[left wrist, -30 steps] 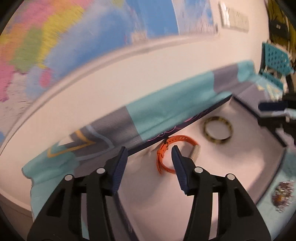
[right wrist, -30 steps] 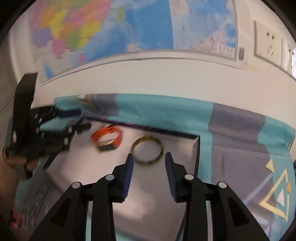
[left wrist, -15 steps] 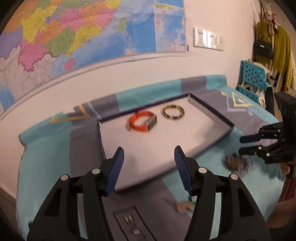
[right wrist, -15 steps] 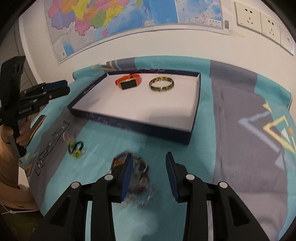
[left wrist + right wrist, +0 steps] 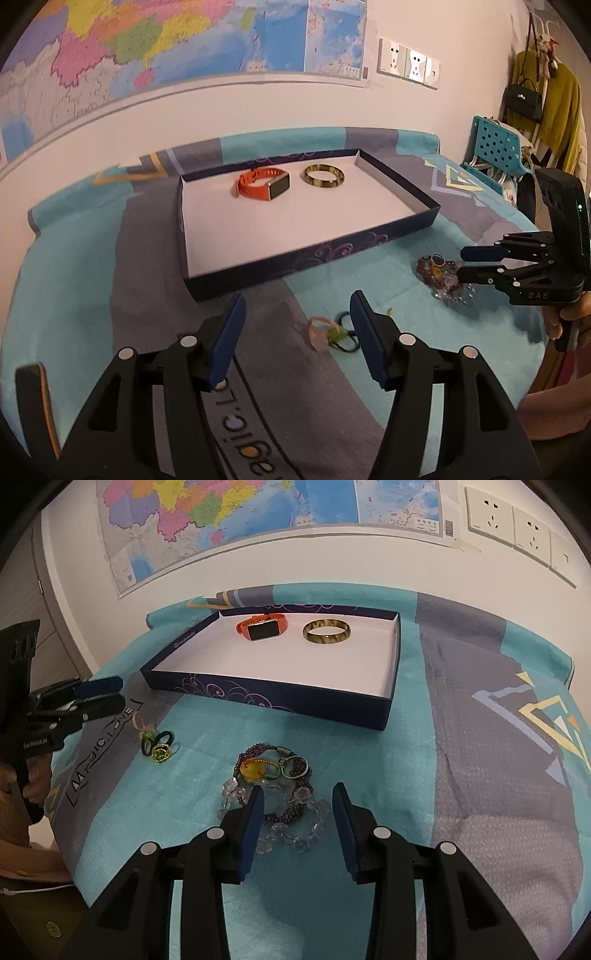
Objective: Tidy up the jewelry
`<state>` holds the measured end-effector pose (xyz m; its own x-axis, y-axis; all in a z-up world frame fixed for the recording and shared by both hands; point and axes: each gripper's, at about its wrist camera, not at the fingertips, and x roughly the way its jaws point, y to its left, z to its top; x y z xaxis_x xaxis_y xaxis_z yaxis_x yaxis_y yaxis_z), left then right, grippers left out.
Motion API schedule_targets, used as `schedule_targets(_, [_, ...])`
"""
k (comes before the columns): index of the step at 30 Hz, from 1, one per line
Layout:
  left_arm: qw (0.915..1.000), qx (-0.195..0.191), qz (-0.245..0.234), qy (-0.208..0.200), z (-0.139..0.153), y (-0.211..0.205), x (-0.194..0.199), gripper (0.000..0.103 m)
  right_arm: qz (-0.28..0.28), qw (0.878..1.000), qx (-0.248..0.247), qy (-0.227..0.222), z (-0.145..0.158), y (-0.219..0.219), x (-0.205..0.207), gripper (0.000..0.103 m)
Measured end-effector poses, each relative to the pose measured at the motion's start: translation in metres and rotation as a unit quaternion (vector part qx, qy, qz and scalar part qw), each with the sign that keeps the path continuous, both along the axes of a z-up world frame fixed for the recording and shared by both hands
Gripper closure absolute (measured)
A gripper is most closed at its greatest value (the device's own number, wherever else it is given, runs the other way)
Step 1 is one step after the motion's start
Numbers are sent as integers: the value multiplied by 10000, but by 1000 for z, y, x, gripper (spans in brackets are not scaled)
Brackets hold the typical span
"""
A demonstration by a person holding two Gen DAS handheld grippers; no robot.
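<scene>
A shallow navy tray (image 5: 391, 230) (image 5: 386, 705) with a white floor holds an orange watch (image 5: 263, 183) (image 5: 262, 627) and a mottled gold bangle (image 5: 324, 176) (image 5: 326, 631) at its far end. On the cloth in front lie a heap of beaded bracelets (image 5: 275, 782) (image 5: 441, 277) and a cluster of small green, black and pink rings (image 5: 157, 744) (image 5: 332, 332). My left gripper (image 5: 297, 328) is open and empty just before the small rings. My right gripper (image 5: 297, 819) is open and empty over the near part of the bead heap.
A teal and grey cloth (image 5: 480, 738) covers the table, which stands against a white wall with a map (image 5: 147, 44). A blue plastic chair (image 5: 495, 147) and hanging clothes stand at the right. A dark flat object (image 5: 33, 398) lies at the table's near left edge.
Both grippers have pulled back out of the tray toward the near side, still open. The watch and bangle stay in the tray. The loose rings and bead heap have come into view.
</scene>
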<state>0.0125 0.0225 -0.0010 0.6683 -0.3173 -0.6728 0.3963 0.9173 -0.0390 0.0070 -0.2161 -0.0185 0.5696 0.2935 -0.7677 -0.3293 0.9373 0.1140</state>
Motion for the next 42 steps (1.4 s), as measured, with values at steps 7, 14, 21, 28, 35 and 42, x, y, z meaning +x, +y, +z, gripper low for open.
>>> schedule_targets(7, [9998,-122,71,118,-5,0,-4,44,104,9999,-119,26,-2,9,4,82])
schedule_targets(14, [9997,-169,77,157,-7,-1,-7,44,41,9999,157,21,5,1,2,95])
schedule_targets(21, [9997,-202,57,146,-8,-1,-8,44,5,9964,833,-181,34,-17,-4,95])
schedule_targets(28, [9997,-127,-37,198,-12,-1,-13,44,156,9924,1144,-417,59,-14,-12,95])
schedule_targets(35, [9990,-95,-334,279,-18,-11,-19,51,495,9887,1315,-516,71,3,-17,95])
schedule_targets(42, [9954,18,-922,241,-22,-42,-27,62,538,9904,1265,-170,51,16,-9,95])
